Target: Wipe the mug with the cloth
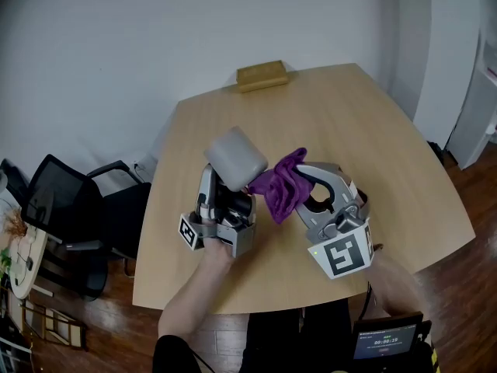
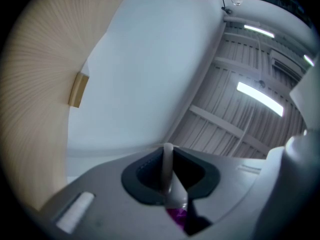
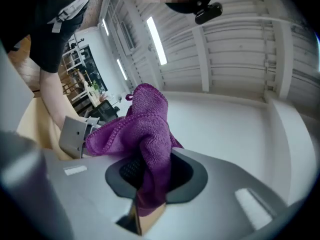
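A grey mug (image 1: 235, 158) is held up over the table, tipped so its base faces me. My left gripper (image 1: 223, 193) is shut on it, and the left gripper view shows the thin mug wall (image 2: 167, 156) clamped between the jaws of this gripper (image 2: 169, 178). A purple cloth (image 1: 283, 183) hangs bunched at the mug's right side and touches it. My right gripper (image 1: 304, 183) is shut on the cloth. In the right gripper view the cloth (image 3: 147, 134) rises out of the closed jaws of that gripper (image 3: 150, 176). A scrap of purple cloth (image 2: 177, 216) shows low in the left gripper view.
The round-cornered wooden table (image 1: 373, 130) carries a tan block (image 1: 262, 74) at its far edge, also visible as the tan block (image 2: 77, 90) in the left gripper view. Black office chairs (image 1: 70, 208) stand to the left. A small screen (image 1: 384, 339) sits at the lower right.
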A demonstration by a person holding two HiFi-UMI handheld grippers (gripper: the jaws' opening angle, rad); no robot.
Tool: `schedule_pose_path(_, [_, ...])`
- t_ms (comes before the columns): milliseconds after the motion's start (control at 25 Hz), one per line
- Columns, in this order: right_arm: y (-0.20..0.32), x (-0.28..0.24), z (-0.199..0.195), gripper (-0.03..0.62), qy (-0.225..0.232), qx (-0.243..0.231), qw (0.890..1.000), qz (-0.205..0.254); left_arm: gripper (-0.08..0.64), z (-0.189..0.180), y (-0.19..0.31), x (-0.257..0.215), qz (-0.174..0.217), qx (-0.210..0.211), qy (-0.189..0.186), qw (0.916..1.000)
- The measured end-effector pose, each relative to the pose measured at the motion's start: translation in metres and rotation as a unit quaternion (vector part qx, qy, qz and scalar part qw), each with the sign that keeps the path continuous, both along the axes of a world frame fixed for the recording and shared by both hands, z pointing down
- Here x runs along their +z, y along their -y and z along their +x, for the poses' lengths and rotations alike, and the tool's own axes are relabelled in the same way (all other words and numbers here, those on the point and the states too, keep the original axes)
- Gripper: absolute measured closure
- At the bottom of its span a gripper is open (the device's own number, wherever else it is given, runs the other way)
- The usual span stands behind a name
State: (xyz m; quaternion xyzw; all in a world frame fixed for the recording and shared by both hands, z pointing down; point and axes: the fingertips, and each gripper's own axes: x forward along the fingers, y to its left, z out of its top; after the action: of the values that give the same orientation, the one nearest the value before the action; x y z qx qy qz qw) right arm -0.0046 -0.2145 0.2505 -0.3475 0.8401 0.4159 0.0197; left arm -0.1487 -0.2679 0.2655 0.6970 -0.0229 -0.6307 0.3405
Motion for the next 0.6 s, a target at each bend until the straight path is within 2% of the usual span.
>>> schedule_pose_path(40, [-0.001, -0.002, 0.0, 0.523, 0.003, -0.002, 1.0, 0.002, 0.492, 0.001, 0.0, -0.001, 0.0, 0.004, 0.0, 1.0])
schedule_pose_path(120, [0.004, 0.008, -0.01, 0.523, -0.025, 0.002, 1.0, -0.01, 0.492, 0.006, -0.002, -0.002, 0.0, 0.015, 0.0, 0.9999])
schedule_pose_path(280, [0.022, 0.039, -0.024, 0.522, -0.075, 0.009, 0.996, -0.057, 0.493, 0.009, -0.004, -0.001, 0.005, 0.031, -0.001, 0.9995])
schedule_pose_path(480, [0.06, 0.074, -0.045, 0.522, -0.156, 0.019, 0.981, -0.112, 0.492, 0.001, 0.006, -0.01, 0.03, 0.024, 0.044, 0.9983])
schedule_pose_path(520, [0.066, 0.078, -0.043, 0.521, -0.157, 0.022, 0.98, -0.118, 0.492, 0.001, 0.008, -0.01, 0.029, 0.018, 0.05, 0.9982])
schedule_pose_path(600, [0.075, 0.078, -0.03, 0.522, -0.126, 0.025, 0.982, -0.14, 0.492, 0.001, 0.011, -0.007, 0.023, 0.005, 0.06, 0.9979])
